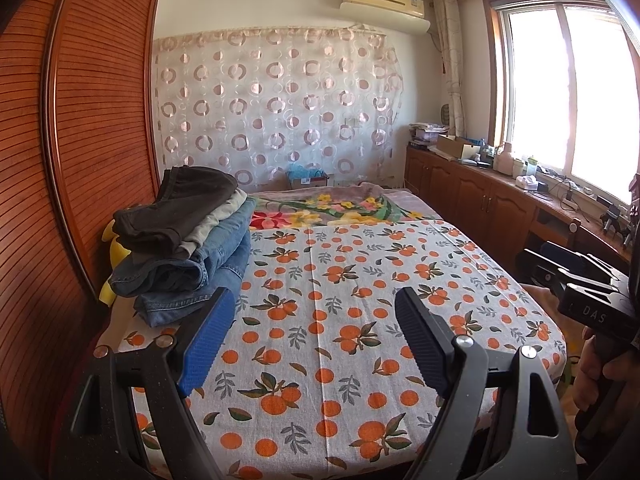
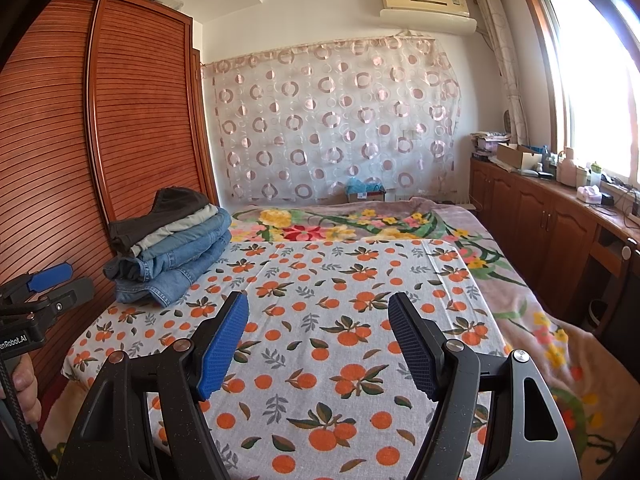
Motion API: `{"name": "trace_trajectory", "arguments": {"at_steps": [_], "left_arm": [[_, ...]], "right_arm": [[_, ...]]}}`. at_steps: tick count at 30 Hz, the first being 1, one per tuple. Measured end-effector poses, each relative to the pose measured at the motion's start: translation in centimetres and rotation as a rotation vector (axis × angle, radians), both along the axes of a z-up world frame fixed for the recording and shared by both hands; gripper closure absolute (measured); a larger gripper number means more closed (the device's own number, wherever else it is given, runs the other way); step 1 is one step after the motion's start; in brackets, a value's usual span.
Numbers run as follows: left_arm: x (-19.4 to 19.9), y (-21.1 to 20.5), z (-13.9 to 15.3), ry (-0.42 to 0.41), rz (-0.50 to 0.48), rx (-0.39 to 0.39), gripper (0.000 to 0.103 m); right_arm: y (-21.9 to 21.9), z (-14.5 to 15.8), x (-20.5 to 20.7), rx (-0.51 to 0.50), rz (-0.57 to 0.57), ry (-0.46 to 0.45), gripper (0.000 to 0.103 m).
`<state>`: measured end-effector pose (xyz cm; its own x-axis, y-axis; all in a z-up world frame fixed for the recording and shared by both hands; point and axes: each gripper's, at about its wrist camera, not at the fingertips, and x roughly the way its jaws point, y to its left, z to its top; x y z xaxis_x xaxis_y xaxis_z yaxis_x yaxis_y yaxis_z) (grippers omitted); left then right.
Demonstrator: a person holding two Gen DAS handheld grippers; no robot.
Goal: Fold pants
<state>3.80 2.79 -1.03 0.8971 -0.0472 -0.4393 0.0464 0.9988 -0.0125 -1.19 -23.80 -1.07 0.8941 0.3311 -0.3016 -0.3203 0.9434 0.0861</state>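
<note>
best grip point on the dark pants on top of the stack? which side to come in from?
Grip the dark pants at their near-right folded edge, which overhangs the jeans. Probably come in from the open bed side with the left gripper, since the wardrobe blocks the far side.

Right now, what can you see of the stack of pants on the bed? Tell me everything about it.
The stack of folded pants sits on the orange-print sheet at the bed's left edge, close to the wooden louvred wardrobe. It looks like four pieces: dark brown-black pants on top, a pale grey-green pair beneath, then two blue denim pairs, the lowest lighter and jutting forward. The layers are uneven, and the top one looks loosely laid. Something yellow shows behind it in the left wrist view. Neither gripper touches it.
</note>
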Motion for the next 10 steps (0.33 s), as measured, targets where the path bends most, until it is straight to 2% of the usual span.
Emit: {"name": "trace_trajectory", "arguments": {"at_steps": [10], "left_arm": [[-0.03,0.01,0.00,0.001,0.001,-0.002,0.020]], "right_arm": [[-0.03,-0.01,-0.04,0.001,0.003,0.003,0.029]]}}
